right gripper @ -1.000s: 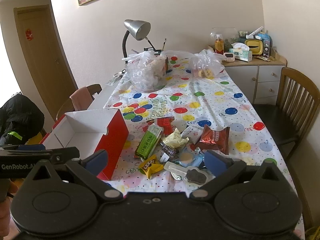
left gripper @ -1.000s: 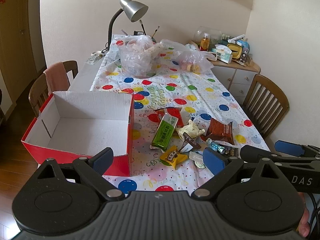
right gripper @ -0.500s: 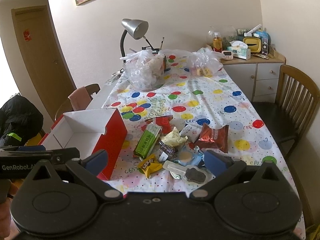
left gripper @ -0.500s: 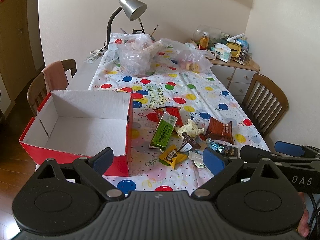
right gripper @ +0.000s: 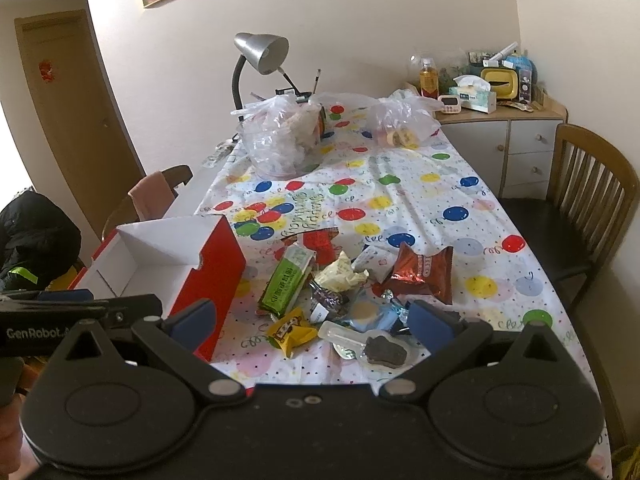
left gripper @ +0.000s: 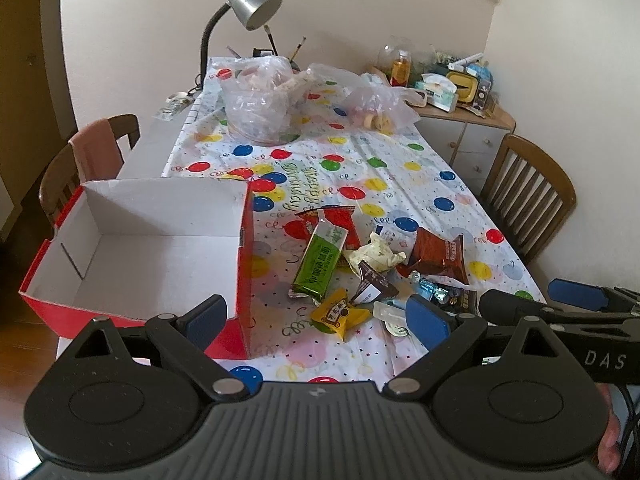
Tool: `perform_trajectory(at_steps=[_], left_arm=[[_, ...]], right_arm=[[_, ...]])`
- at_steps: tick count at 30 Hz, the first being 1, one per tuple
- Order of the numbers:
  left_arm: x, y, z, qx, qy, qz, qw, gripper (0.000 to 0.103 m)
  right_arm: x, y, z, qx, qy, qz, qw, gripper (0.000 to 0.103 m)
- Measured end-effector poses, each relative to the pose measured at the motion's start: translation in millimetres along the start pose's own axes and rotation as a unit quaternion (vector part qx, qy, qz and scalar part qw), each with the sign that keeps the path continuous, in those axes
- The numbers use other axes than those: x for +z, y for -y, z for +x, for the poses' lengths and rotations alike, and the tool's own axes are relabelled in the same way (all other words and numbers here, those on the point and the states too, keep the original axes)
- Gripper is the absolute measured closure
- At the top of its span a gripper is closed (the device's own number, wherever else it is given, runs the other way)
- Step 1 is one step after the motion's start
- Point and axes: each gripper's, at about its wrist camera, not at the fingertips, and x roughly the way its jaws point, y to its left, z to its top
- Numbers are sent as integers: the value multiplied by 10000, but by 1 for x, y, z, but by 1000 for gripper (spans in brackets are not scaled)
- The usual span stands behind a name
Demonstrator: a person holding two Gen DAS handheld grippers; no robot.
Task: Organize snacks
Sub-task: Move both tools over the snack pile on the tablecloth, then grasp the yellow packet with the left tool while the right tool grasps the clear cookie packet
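A pile of snacks lies near the table's front edge: a green bar (left gripper: 320,260) (right gripper: 286,282), a yellow packet (left gripper: 340,314) (right gripper: 290,332), a brown-red bag (left gripper: 440,254) (right gripper: 422,270), a red packet (left gripper: 336,226) and a crumpled cream wrapper (right gripper: 340,274). An empty red box with white inside (left gripper: 140,248) (right gripper: 168,256) stands left of them. My left gripper (left gripper: 316,318) is open and empty, above the front edge. My right gripper (right gripper: 310,318) is open and empty, just before the pile; it also shows in the left wrist view (left gripper: 560,300).
Two clear plastic bags (left gripper: 260,100) (left gripper: 380,108) and a grey desk lamp (left gripper: 252,4) stand at the table's far end. Wooden chairs stand on the left (left gripper: 80,160) and right (left gripper: 528,192). A cluttered cabinet (right gripper: 500,120) is at the back right.
Both grippers have shifted slightly, the view drifting a little; both stay open and nothing on the table has moved.
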Motion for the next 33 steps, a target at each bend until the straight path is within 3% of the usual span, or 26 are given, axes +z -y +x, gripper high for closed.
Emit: perform_trajectory(at_steps=[13,24,33], left_arm=[[10,7,57,-209,-567,275,9978,6],[4,22,124,-417,-970,889,9904,7],[0,24,171,-460,-1306,1221,9828,12]], right_arm=[[-1,37,44,146,-500,198,9984,5],[-14,63,96,543,-1072,-802,9895,17],[-26,75,143,754,-1597,-1203,9769,26]])
